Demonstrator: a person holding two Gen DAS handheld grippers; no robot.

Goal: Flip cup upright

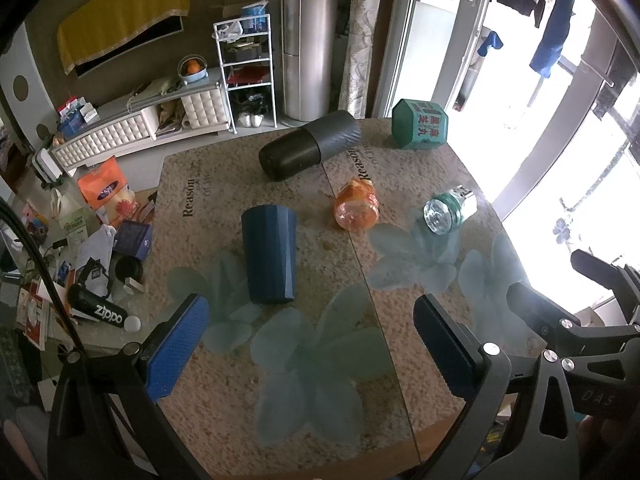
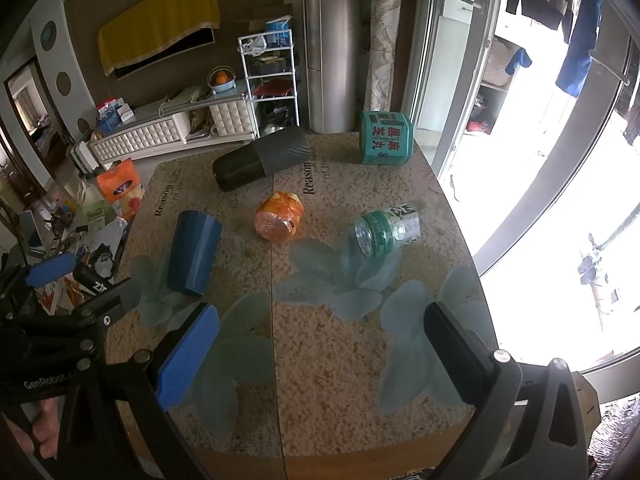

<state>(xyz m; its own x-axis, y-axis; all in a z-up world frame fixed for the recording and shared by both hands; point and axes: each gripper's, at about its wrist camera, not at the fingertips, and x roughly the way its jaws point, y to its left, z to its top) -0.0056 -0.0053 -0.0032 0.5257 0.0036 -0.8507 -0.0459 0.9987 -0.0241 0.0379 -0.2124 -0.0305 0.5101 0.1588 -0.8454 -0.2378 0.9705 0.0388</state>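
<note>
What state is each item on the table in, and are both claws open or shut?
Blue cup: lying on its side, untouched.
Black and grey flask: lying on its side.
Orange jar: tipped over.
Green bottle: lying down.
Green tin: tilted, on the far corner.
Left claw: open, empty.
Right claw: open, empty.

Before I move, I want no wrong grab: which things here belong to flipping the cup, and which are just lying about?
For the job: blue cup, left gripper, right gripper.
Lying about: black flask, orange jar, green-labelled bottle, green tin.
</note>
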